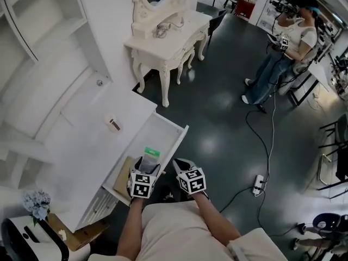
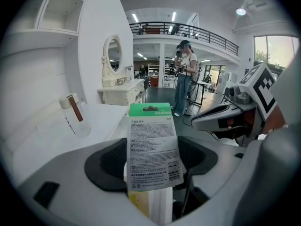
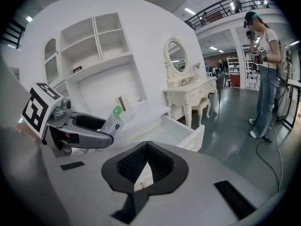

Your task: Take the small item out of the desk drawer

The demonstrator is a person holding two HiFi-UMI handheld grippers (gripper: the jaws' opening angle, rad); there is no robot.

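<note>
Two tools: left tool (image 1: 145,167) and right tool (image 3: 146,166) side by side over the near end of the open white desk drawer (image 1: 153,135).
Left tool grip: jaws closed onto the lower part of a flat card packet with a green header and fine print (image 2: 153,145), which stands upright between the pads.
Right tool grip: pads meet at the tips, with nothing between them.
Packet's place: above the drawer's near end and apparently lifted off its floor. The head view is too steep to say for sure that it clears the rim.
Counter: the white counter top (image 1: 92,140) behind the drawer carries a small clear bottle with a brown cap (image 1: 113,124), well apart from the drawer.
Done: drawer stands pulled out and the packet is gripped.
Left: by my judgement, only carrying the packet clear of the drawer and setting it down, perhaps on the counter.
</note>
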